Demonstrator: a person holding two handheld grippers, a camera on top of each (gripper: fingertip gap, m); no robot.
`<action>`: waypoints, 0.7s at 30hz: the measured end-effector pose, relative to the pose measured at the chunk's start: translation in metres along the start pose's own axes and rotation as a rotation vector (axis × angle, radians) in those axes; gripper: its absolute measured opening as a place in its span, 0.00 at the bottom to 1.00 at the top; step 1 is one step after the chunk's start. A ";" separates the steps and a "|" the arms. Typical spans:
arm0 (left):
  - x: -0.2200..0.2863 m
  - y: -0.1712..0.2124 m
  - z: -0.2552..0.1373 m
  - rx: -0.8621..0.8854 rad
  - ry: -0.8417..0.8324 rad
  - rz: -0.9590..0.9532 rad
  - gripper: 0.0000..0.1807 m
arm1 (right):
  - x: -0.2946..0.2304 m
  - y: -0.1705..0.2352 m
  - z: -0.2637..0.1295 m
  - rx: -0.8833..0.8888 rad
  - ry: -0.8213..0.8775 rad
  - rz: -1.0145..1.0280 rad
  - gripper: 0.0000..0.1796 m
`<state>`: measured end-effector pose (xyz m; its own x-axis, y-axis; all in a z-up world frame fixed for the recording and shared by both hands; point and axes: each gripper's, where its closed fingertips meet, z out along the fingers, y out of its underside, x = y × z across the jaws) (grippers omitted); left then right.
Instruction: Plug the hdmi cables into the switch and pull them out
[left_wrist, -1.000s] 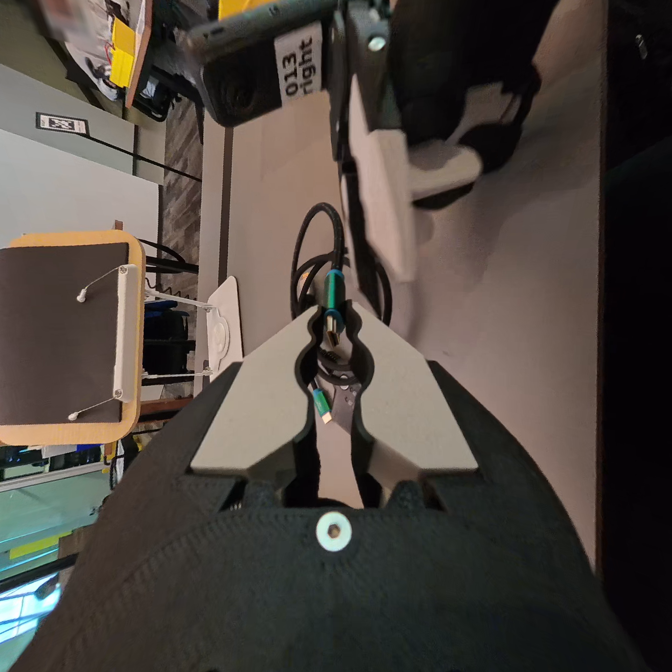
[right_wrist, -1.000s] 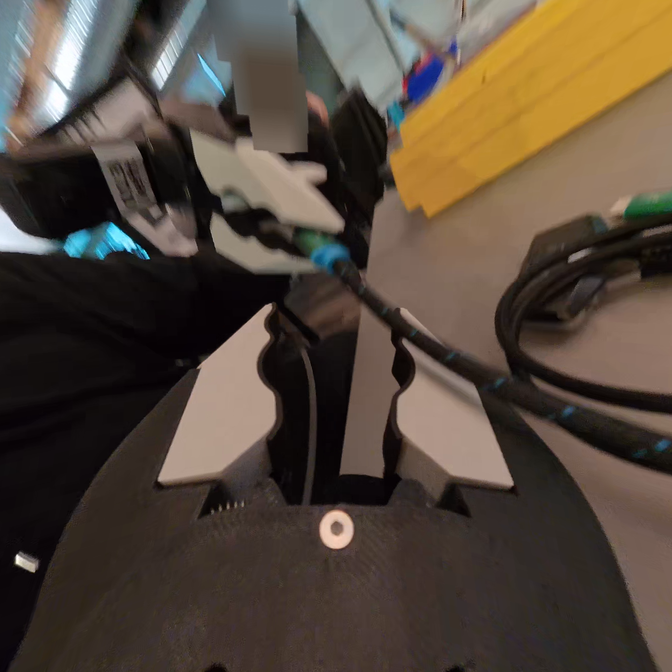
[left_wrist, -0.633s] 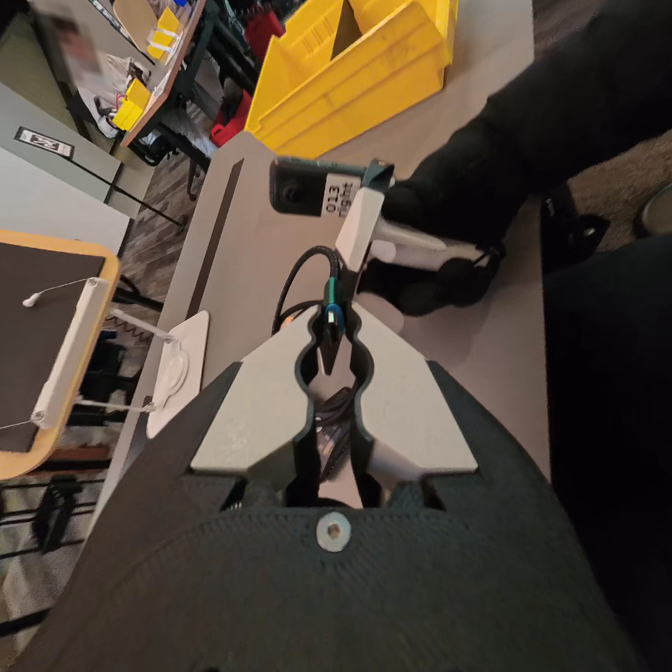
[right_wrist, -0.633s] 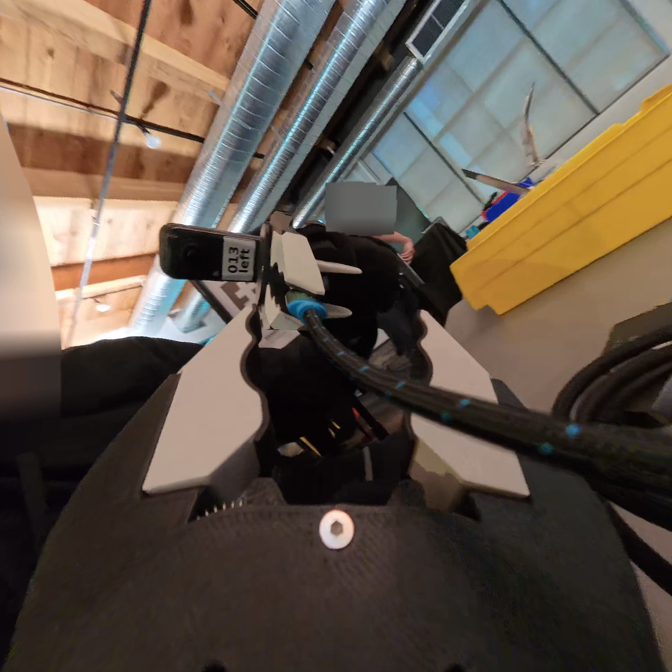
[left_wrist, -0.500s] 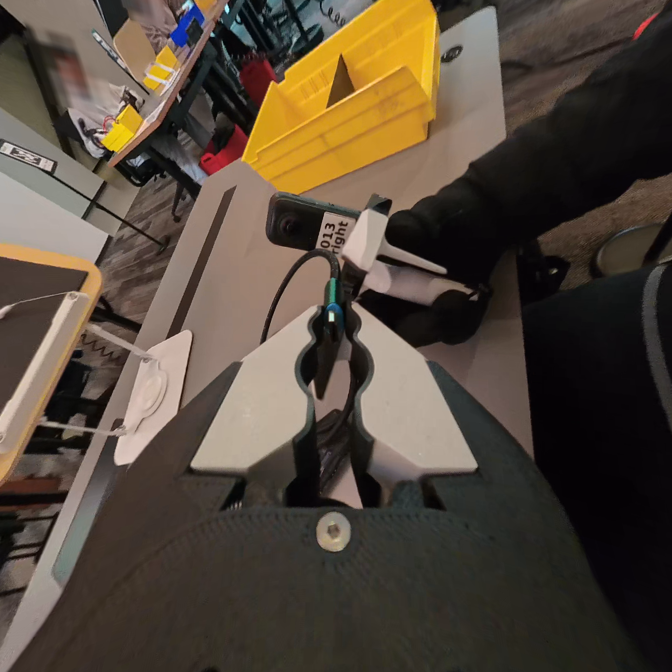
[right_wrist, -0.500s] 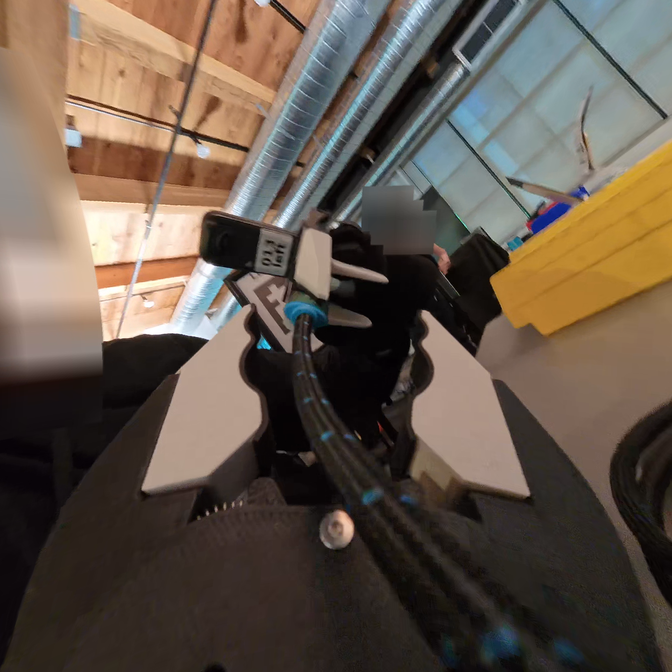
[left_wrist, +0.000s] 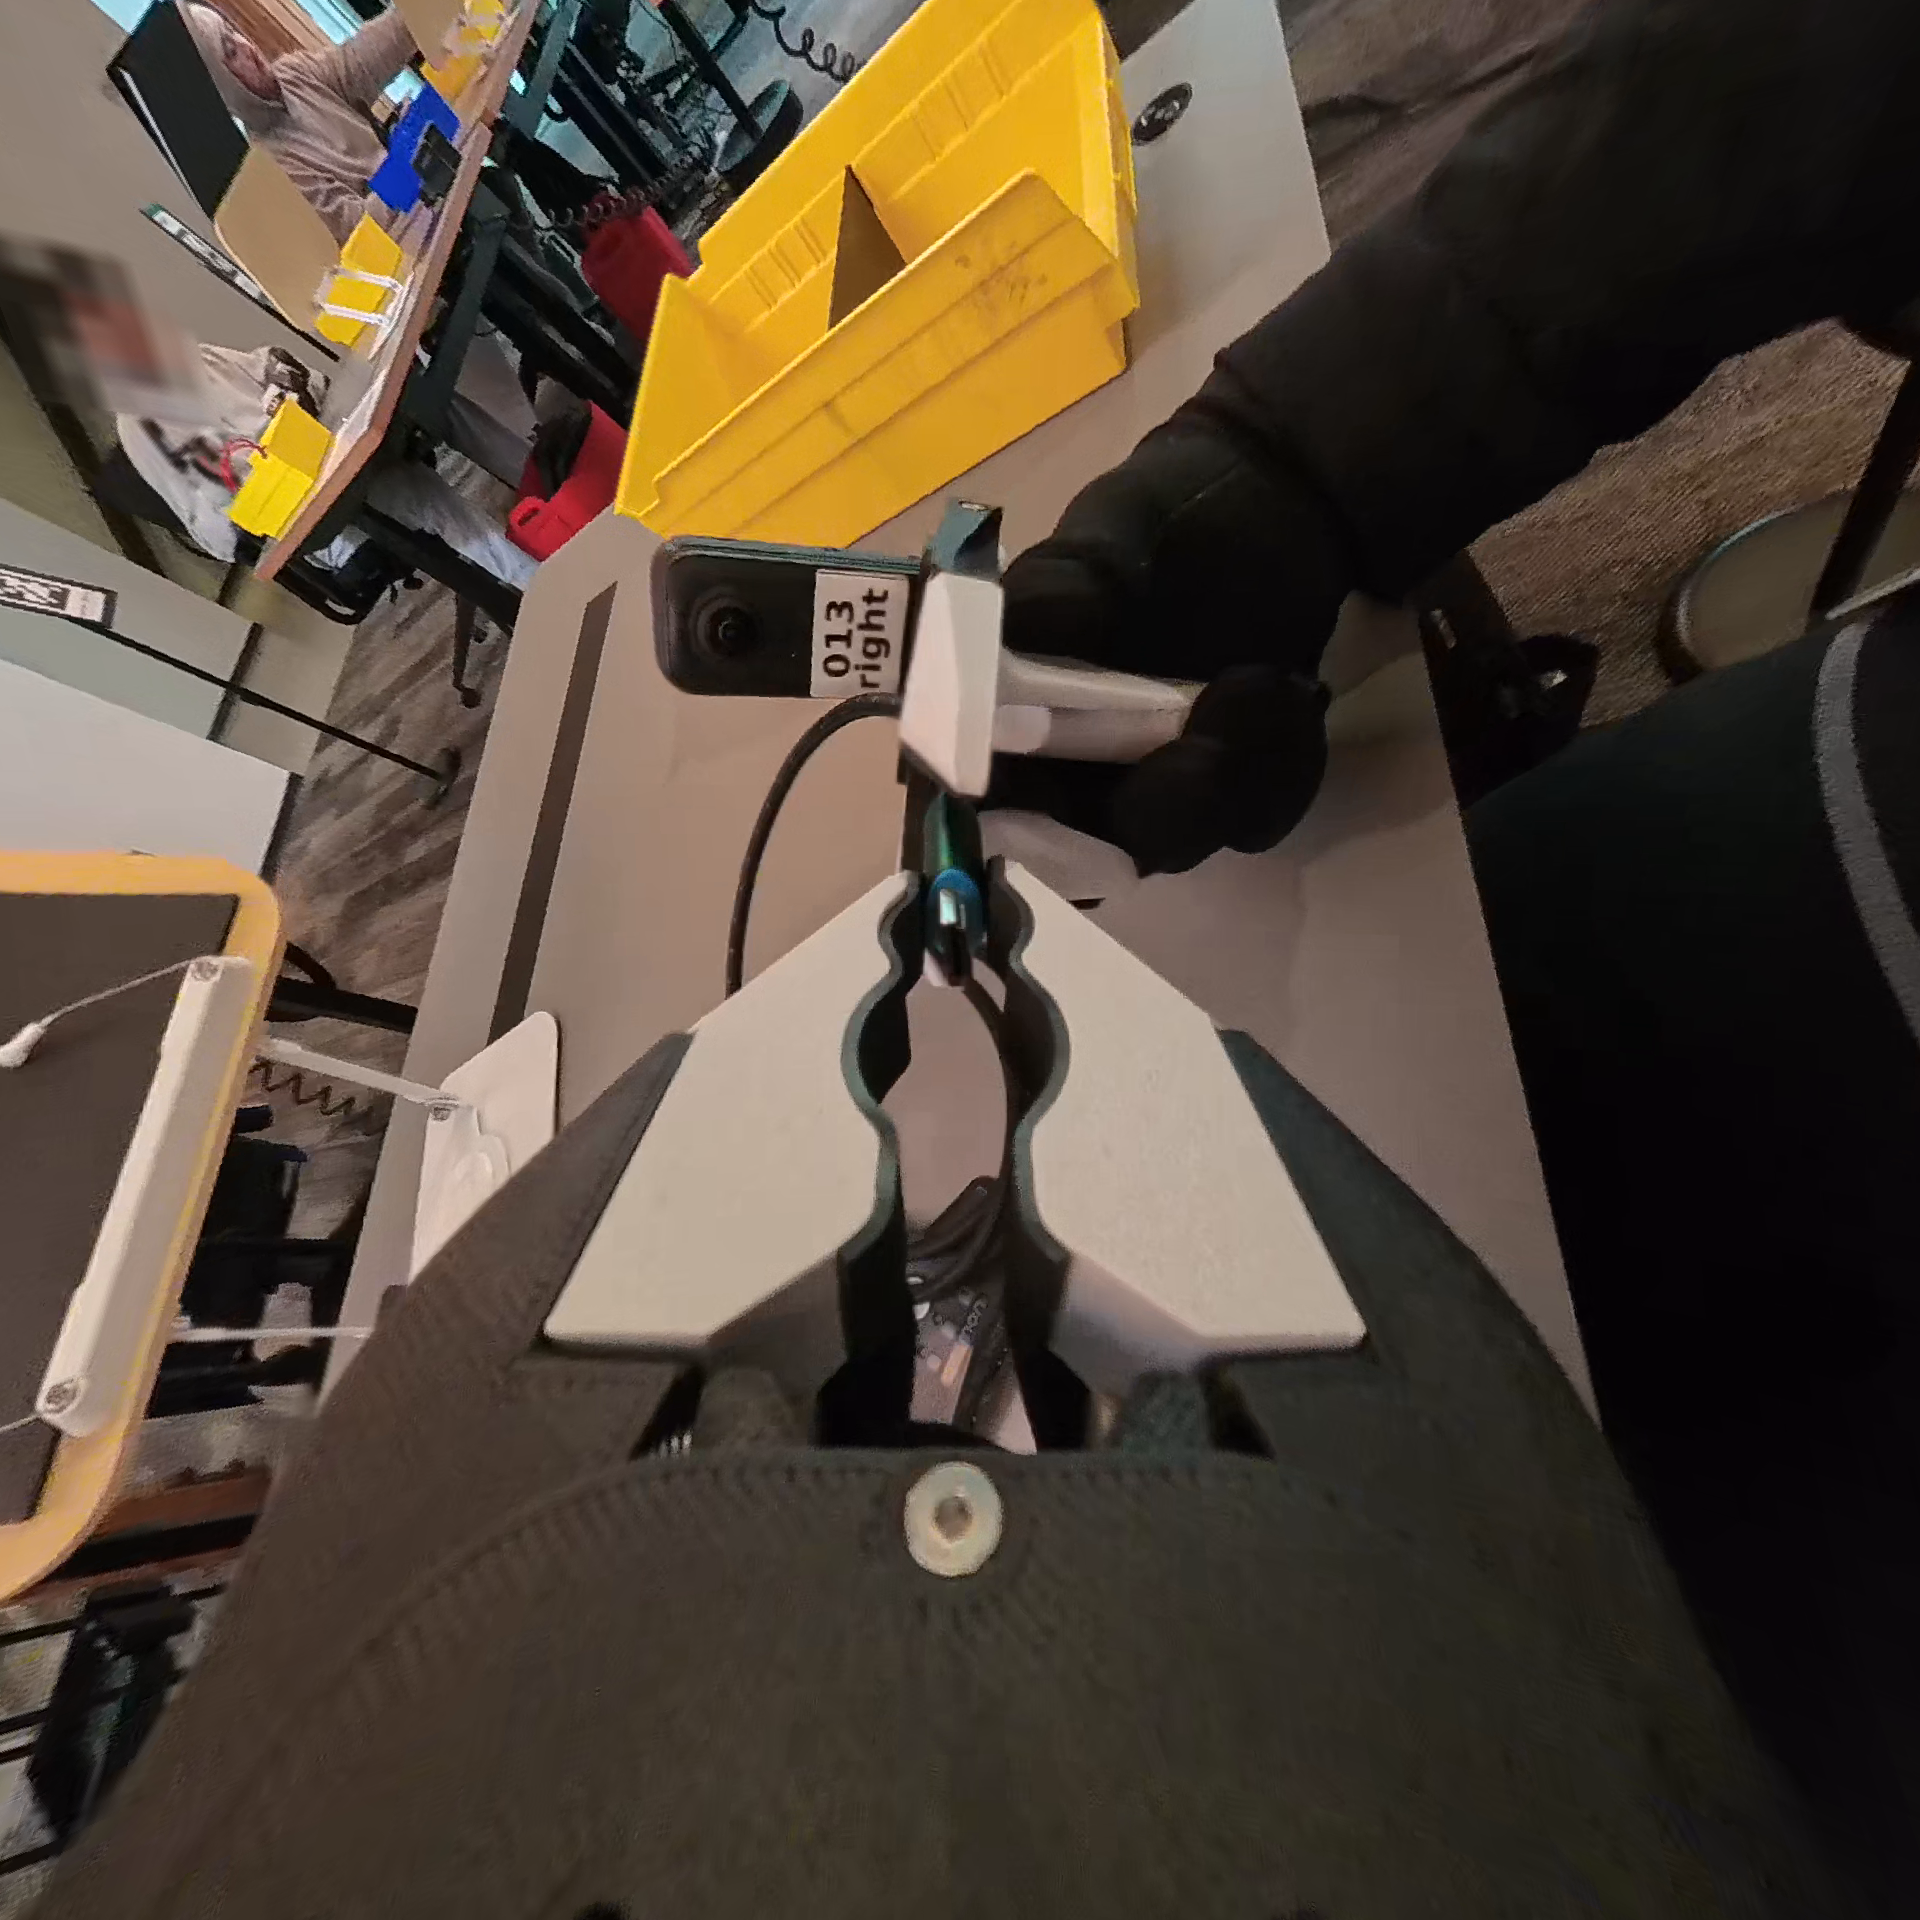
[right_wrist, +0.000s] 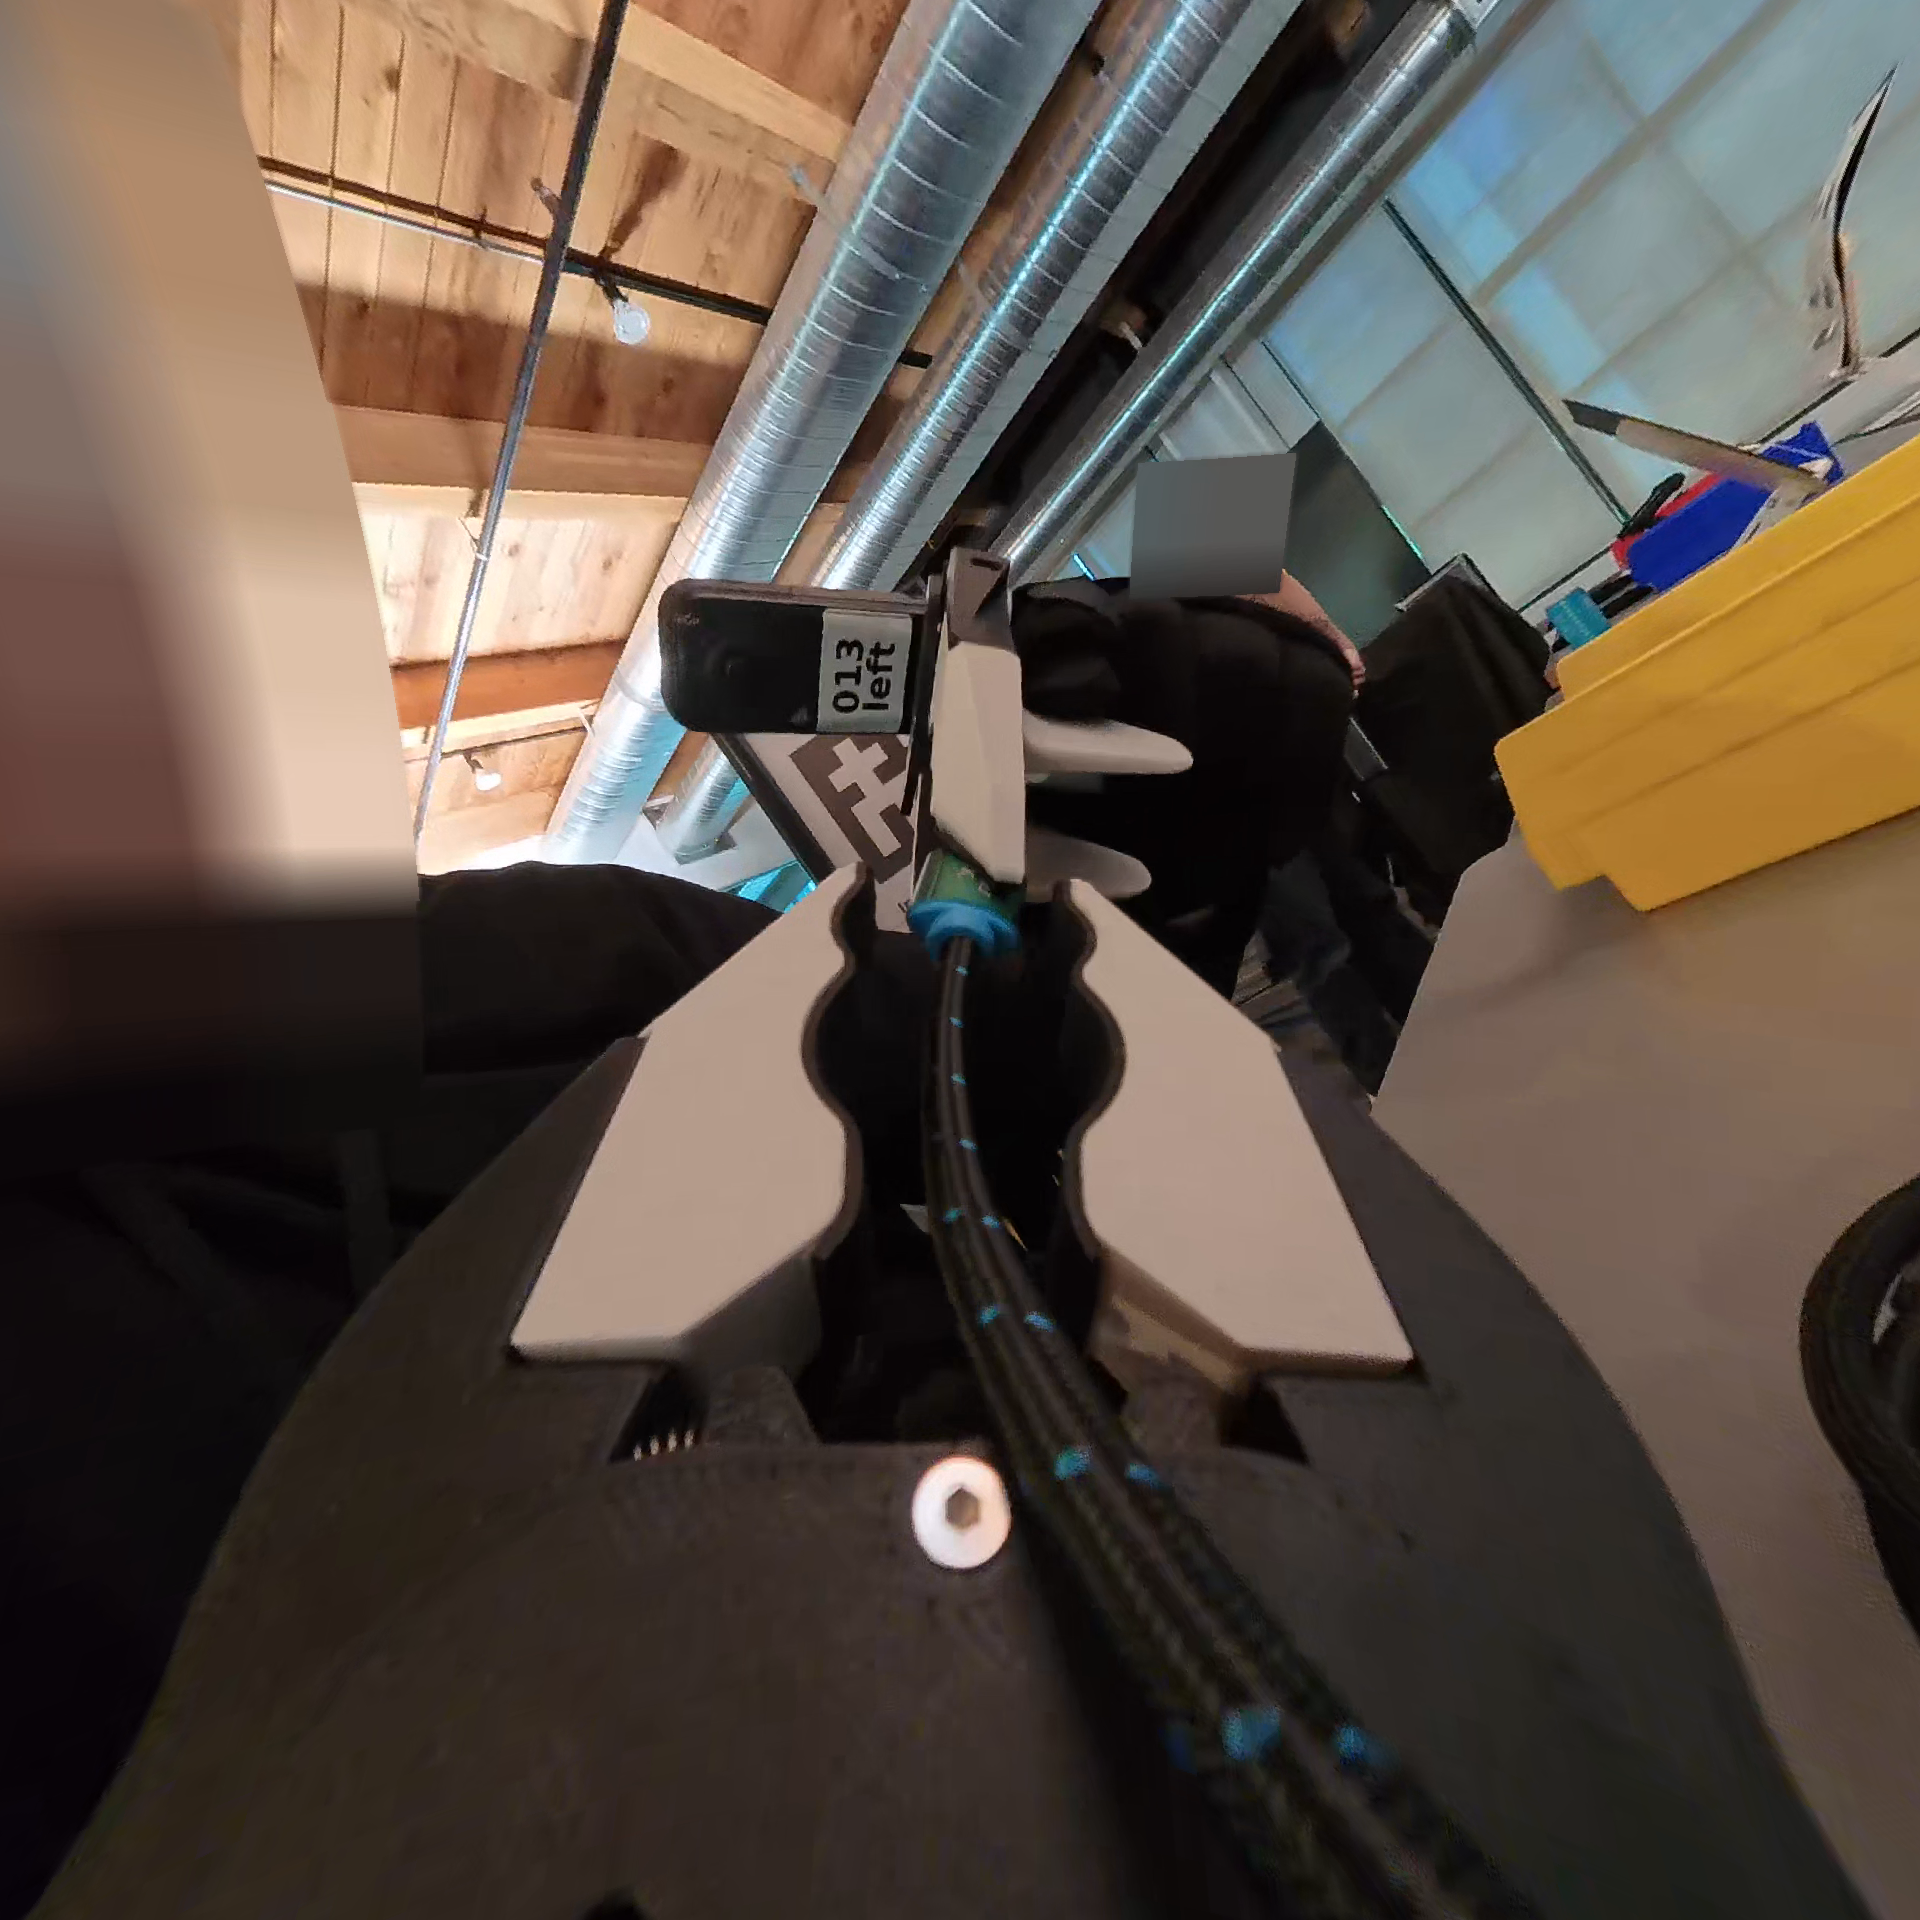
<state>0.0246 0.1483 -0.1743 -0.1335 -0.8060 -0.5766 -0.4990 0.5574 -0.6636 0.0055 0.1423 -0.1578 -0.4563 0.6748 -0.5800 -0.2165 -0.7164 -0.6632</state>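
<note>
Jaws of the left gripper (left_wrist: 952, 902) are closed at their very tips on an HDMI plug (left_wrist: 951, 935), which is pinched by its body just behind a blue collar and held up off the counter (left_wrist: 1299, 987). Its metal end is turned back toward the gripper's own body. Directly ahead of those tips the right gripper (right_wrist: 966, 896) is met nose to nose. Its jaws stand apart and nothing is clamped by them. The braided black cable (right_wrist: 997, 1195), flecked with blue, is run loosely through the gap between them and back over the gripper's black body. The collar of the plug lies just at the mouth of that gap, nearer the right-hand tip than the left, and no contact with either tip can be made out. Behind the left jaws, seen down through the slot between them, a dark box (left_wrist: 951, 1351) lies on the counter among black leads. This may be the switch, though too little of it is shown for its ports to be judged. Well out to the right of the right jaws a coil of cable (right_wrist: 1870, 1371) is cut off by the edge of the view, and far beyond both grippers a yellow bin (left_wrist: 883, 312) rests on the counter. This plug is judged to be seated in no port at present. An insertion into the switch and a withdrawal are taken as still to be done for it, and for any other cable nothing can be told.
</note>
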 end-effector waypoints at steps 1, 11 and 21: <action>0.002 -0.001 0.000 -0.007 -0.002 0.016 0.05 | -0.001 -0.001 0.000 0.001 -0.002 0.000 0.17; 0.004 0.004 0.001 -0.079 0.004 0.118 0.05 | 0.003 0.003 0.000 -0.041 0.047 -0.029 0.10; 0.005 0.010 0.007 -0.101 0.000 0.129 0.05 | 0.009 0.005 -0.005 -0.058 0.097 -0.059 0.10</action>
<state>0.0251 0.1512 -0.1869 -0.2022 -0.7290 -0.6540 -0.5611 0.6336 -0.5327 0.0049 0.1453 -0.1690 -0.3575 0.7318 -0.5803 -0.1895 -0.6652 -0.7222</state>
